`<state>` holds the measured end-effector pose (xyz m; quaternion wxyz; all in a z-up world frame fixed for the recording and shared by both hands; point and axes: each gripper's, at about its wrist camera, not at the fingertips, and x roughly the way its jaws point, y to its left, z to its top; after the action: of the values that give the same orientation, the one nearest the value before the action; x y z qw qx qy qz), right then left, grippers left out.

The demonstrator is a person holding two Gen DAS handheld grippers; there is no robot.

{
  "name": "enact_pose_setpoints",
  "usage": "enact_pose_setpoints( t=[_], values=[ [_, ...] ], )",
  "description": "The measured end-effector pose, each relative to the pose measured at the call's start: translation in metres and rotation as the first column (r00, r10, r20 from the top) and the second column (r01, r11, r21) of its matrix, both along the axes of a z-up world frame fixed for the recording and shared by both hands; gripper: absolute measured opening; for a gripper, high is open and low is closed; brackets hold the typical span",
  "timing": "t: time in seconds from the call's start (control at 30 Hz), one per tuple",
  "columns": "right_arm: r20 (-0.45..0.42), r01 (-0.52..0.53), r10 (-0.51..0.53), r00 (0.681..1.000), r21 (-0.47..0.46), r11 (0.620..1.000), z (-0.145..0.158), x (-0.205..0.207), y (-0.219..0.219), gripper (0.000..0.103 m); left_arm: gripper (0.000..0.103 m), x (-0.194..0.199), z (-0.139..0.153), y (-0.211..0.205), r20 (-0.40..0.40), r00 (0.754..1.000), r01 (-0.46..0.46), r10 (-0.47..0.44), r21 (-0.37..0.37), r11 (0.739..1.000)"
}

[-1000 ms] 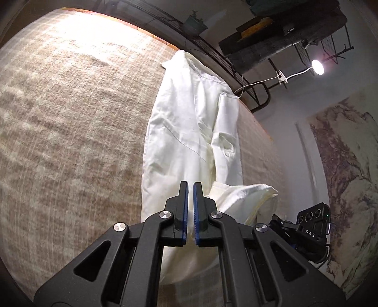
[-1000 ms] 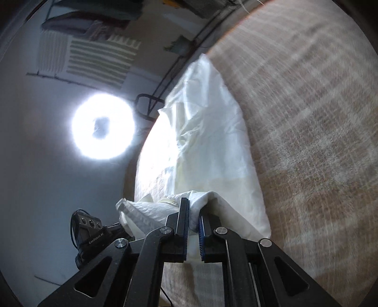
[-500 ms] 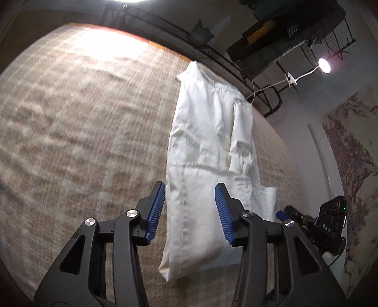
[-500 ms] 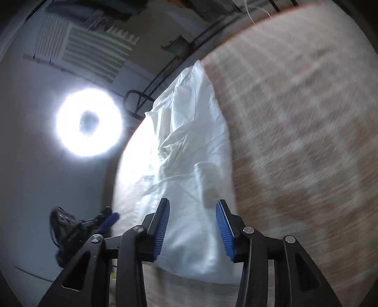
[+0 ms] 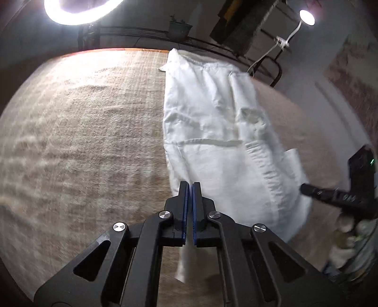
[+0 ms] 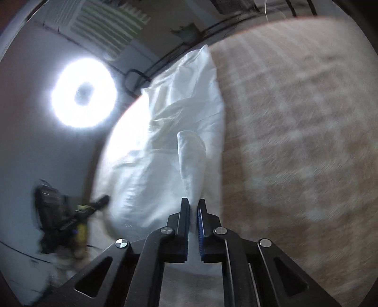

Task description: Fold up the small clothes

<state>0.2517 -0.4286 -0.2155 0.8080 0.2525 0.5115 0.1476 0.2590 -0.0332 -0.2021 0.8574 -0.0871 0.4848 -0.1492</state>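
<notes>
A white garment (image 5: 212,141) lies lengthwise on a beige woven surface (image 5: 82,141), folded into a long strip with a sleeve on top. My left gripper (image 5: 190,186) is shut at the near left edge of the garment. A thin strip of cloth hangs below its pads. My right gripper (image 6: 194,202) is shut on the near right edge of the white garment (image 6: 165,141), and a fold of cloth stands up from its pads. Each gripper shows blurred in the other's view: the right gripper (image 5: 304,187) and the left gripper (image 6: 106,198).
The beige surface (image 6: 295,141) spreads wide to either side of the garment. Beyond its far edge stand a black metal rail (image 5: 141,30), a small potted plant (image 5: 179,26), a ring light (image 6: 82,94) and a clip lamp (image 5: 307,16).
Both grippers opened and let go of the folded-over end, which now lies flat. They then shut again on the garment's near edge. Both views have rolled.
</notes>
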Motion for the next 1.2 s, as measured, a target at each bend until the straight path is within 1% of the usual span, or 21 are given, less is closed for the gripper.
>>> enact_pose_setpoints(
  t=[0.03,0.1,0.17,0.2,0.27,0.33,0.37,0.43,0.5,0.57,0.6,0.67,0.73,0.77,0.83,0.9,0.97,1.07,1.1,1.13,1.2],
  values=[
    [-0.022,0.005,-0.005,1.0,-0.006,1.0,-0.006,0.003,0.0,0.004,0.001,0.002,-0.007,-0.001,-0.013,1.0,0.0,0.0,0.024,1.0],
    [-0.052,0.009,-0.01,0.999,-0.025,1.0,-0.012,0.005,0.001,0.005,0.004,0.002,-0.01,0.002,-0.025,1.0,-0.015,0.016,0.04,0.999],
    [-0.041,-0.008,0.004,0.999,-0.092,0.996,-0.006,0.005,0.008,0.013,0.004,-0.003,0.001,0.007,0.011,0.999,-0.051,0.051,0.072,0.996],
    [-0.026,-0.009,0.005,1.0,-0.132,0.991,-0.001,0.004,0.012,0.018,0.004,-0.007,0.008,0.008,0.039,0.998,-0.06,0.057,0.077,0.995],
    [0.036,0.009,-0.002,0.999,-0.191,0.981,0.014,0.001,0.017,0.018,0.004,-0.018,0.029,0.007,0.115,0.992,-0.053,0.047,0.048,0.997],
    [0.126,-0.008,0.034,0.991,-0.2,0.98,0.032,-0.005,0.025,0.018,0.004,-0.03,0.045,-0.005,0.179,0.984,0.018,-0.02,0.011,1.0],
    [0.156,-0.029,0.059,0.986,-0.192,0.981,0.036,-0.007,0.031,0.018,0.004,-0.034,0.046,-0.016,0.181,0.981,0.066,-0.066,0.005,0.998],
    [0.187,-0.075,0.109,0.976,-0.18,0.981,0.039,-0.008,0.046,0.018,0.004,-0.034,0.038,-0.038,0.151,0.978,0.141,-0.141,0.014,0.99],
    [0.171,-0.1,0.136,0.976,-0.206,0.973,0.033,-0.005,0.059,0.018,0.004,-0.032,0.024,-0.052,0.113,0.98,0.162,-0.164,0.033,0.986],
    [0.144,-0.106,0.144,0.979,-0.241,0.965,0.024,-0.001,0.066,0.018,0.004,-0.026,0.009,-0.059,0.064,0.984,0.165,-0.167,0.037,0.986],
    [0.134,-0.102,0.138,0.981,-0.246,0.964,0.021,0.001,0.065,0.018,0.004,-0.024,0.004,-0.061,0.055,0.985,0.162,-0.165,0.06,0.985],
    [0.118,-0.086,0.116,0.986,-0.238,0.968,0.017,0.003,0.059,0.021,0.004,-0.018,-0.008,-0.062,0.03,0.987,0.152,-0.156,0.102,0.983],
    [0.096,-0.067,0.089,0.991,-0.215,0.974,0.009,0.008,0.052,0.021,0.005,-0.015,-0.018,-0.059,0.013,0.988,0.15,-0.152,0.107,0.983],
    [0.073,-0.066,0.082,0.994,-0.194,0.979,0.002,0.011,0.048,0.021,0.005,-0.015,-0.018,-0.058,0.017,0.988,0.15,-0.153,0.104,0.983],
    [0.039,-0.064,0.072,0.997,-0.183,0.981,-0.01,0.012,0.043,0.013,0.005,-0.015,-0.018,-0.059,0.012,0.987,0.159,-0.161,0.122,0.98],
    [0.045,-0.06,0.068,0.997,-0.168,0.984,-0.011,0.011,0.04,0.014,0.005,-0.016,-0.016,-0.058,-0.001,0.989,0.149,-0.15,0.113,0.982],
    [0.024,-0.063,0.067,0.997,-0.146,0.987,-0.008,0.011,0.038,0.015,0.005,-0.011,-0.009,-0.054,-0.022,0.991,0.136,-0.135,0.074,0.988],
    [0.039,-0.057,0.061,0.997,-0.092,0.994,0.003,0.014,0.029,0.02,0.005,0.001,0.016,-0.042,0.022,0.994,0.109,-0.11,0.051,0.993],
    [0.056,-0.055,0.059,0.997,-0.084,0.995,0.009,0.016,0.024,0.024,0.007,0.004,0.023,-0.037,0.037,0.994,0.097,-0.098,0.038,0.995],
    [0.072,-0.052,0.058,0.996,-0.087,0.995,0.014,0.018,0.021,0.025,0.011,0.011,0.03,-0.03,0.052,0.995,0.083,-0.083,0.015,0.996],
    [0.097,-0.045,0.054,0.994,-0.096,0.994,0.026,0.025,0.018,0.025,0.035,0.027,0.038,-0.019,0.065,0.996,0.061,-0.06,-0.018,0.998]
  ],
)
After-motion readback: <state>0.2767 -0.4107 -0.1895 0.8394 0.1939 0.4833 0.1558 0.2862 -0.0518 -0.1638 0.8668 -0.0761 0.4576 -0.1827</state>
